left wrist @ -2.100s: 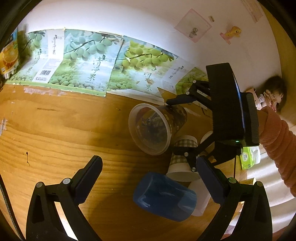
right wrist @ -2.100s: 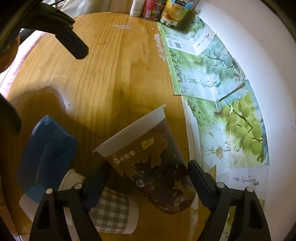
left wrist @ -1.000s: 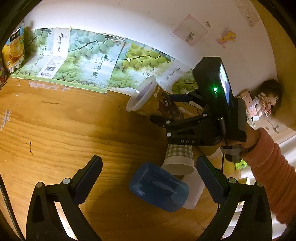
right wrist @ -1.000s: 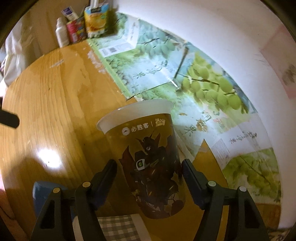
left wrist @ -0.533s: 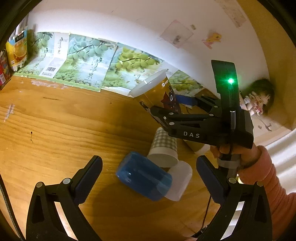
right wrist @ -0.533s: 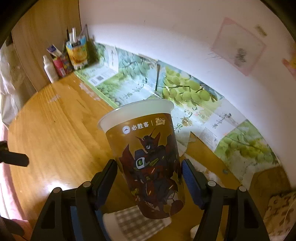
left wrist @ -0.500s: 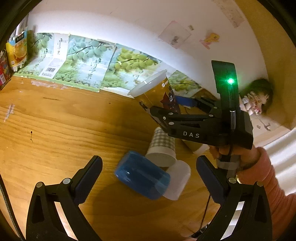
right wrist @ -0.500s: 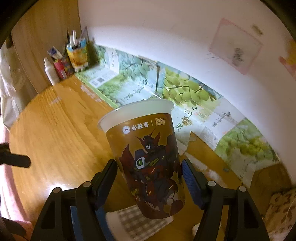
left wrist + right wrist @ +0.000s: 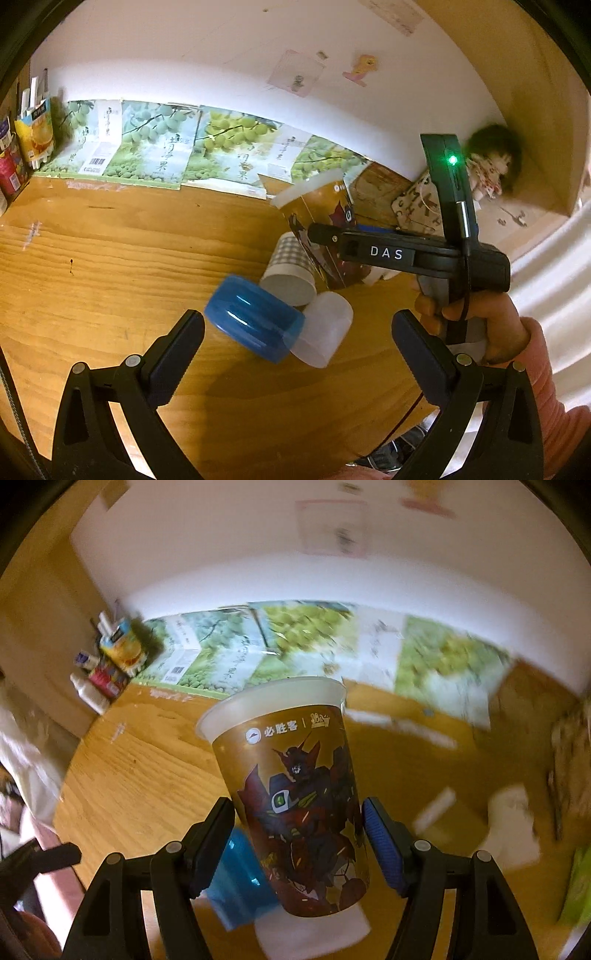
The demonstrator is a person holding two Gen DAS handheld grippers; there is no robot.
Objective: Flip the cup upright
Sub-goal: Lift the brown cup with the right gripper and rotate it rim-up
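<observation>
My right gripper had the printed cup clamped across its lower body, mouth now up and only a touch off vertical — two seconds before it lay on its side on the bench. So the flip itself looked done to me; what remained was setting it down, and I couldn't tell whether its base was touching wood yet. The right view was smeared, so the rig was swinging. The cup was a tall taper, frosted white rim, glossy gold wrap with a robot figure; thin plastic, I judged, likely to flex under a hard squeeze. My left gripper hung wide open and empty over the blue cup, which lay on its side — smooth, translucent, nested on a clear cup. A checked cup stood mouth-down beside them, papery by its look.
</observation>
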